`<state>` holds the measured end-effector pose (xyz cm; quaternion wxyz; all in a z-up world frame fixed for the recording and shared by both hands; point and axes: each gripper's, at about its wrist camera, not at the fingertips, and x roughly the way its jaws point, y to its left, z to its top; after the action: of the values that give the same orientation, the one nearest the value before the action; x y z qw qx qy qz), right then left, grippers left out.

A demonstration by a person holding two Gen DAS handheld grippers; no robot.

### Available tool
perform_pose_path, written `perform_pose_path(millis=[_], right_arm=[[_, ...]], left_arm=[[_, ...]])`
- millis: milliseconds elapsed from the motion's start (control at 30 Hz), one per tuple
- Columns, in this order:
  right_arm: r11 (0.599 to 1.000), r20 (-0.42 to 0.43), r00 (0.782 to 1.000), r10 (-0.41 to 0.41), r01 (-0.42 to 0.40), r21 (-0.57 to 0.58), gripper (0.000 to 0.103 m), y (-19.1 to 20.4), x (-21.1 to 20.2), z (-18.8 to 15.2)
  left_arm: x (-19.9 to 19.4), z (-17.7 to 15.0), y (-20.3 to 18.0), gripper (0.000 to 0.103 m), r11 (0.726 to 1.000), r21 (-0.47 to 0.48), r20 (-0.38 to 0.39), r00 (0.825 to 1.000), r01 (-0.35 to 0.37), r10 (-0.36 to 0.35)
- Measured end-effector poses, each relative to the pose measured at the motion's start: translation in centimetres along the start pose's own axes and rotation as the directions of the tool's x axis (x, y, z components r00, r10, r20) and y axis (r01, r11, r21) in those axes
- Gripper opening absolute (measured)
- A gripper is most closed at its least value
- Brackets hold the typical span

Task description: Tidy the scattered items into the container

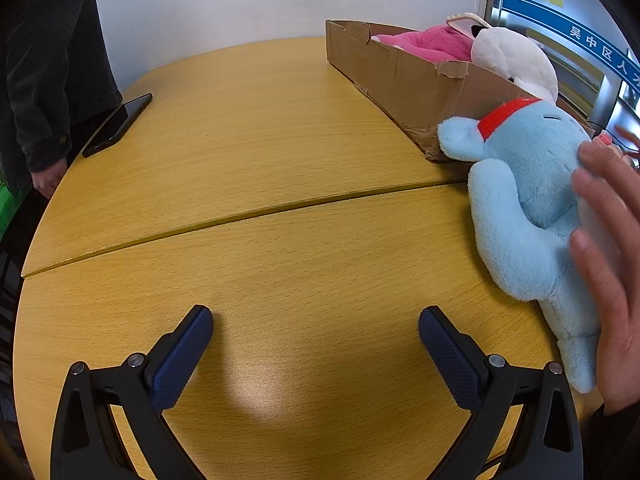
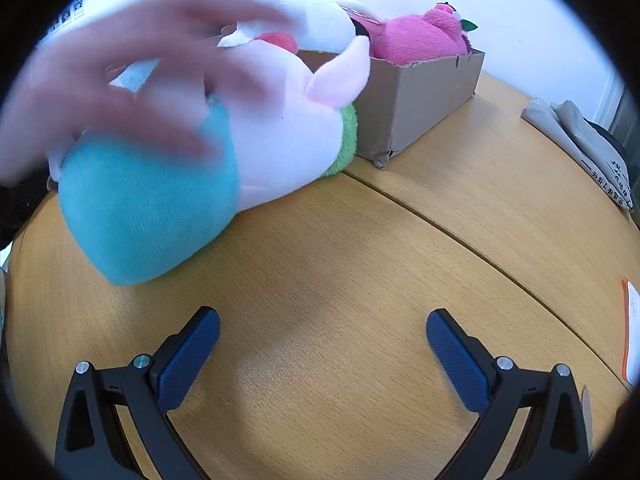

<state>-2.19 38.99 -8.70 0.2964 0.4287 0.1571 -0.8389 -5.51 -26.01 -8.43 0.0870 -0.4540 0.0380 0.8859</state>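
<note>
Blue ribbed pads line both of my jaws, and both sets stand spread wide with nothing between them. My left gripper (image 1: pixel 316 334) hangs over bare yellow wood of the worktop (image 1: pixel 280 152), which is made of two curved pieces meeting at a seam ahead of me. My right gripper (image 2: pixel 323 336) hangs over the same wood on its side of the seam.

Ahead of my left jaws and off to the right lies a pale blue plush toy (image 1: pixel 528 208) with a red collar, its head touching the near corner of the cardboard box (image 1: pixel 404 80). A bare hand (image 1: pixel 608 248) rests against the toy's far flank. Ahead of my right jaws and to the left lies a second plush toy (image 2: pixel 192 168), teal, white, pink-eared and green-fringed, just beside the box's near end; a blurred hand (image 2: pixel 132 80) is spread over it.

Inside the box sit a pink plush toy (image 1: pixel 428 42) and a white plush toy (image 1: pixel 516 62). Near the worktop's far left edge lies a dark phone (image 1: pixel 118 124), with a person in a dark jacket (image 1: pixel 48 72) standing beside it.
</note>
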Motion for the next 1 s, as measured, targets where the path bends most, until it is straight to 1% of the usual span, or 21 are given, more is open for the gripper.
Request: perform_pose_path(millis=[200, 1000], right_arm=[[1.000, 0.003, 1.000, -0.005, 0.005, -0.011, 0.103, 0.3, -0.2, -0.9], [1.000, 0.003, 1.000, 0.001, -0.001, -0.012, 0.103, 1.2, -1.2, -1.9]], left_arm=[[0.0, 0.0, 0.0, 0.103, 1.000, 0.000, 0.000, 1.000, 0.000, 0.000], [0.0, 0.0, 0.1, 0.103, 1.000, 0.000, 0.000, 1.000, 0.000, 0.000]])
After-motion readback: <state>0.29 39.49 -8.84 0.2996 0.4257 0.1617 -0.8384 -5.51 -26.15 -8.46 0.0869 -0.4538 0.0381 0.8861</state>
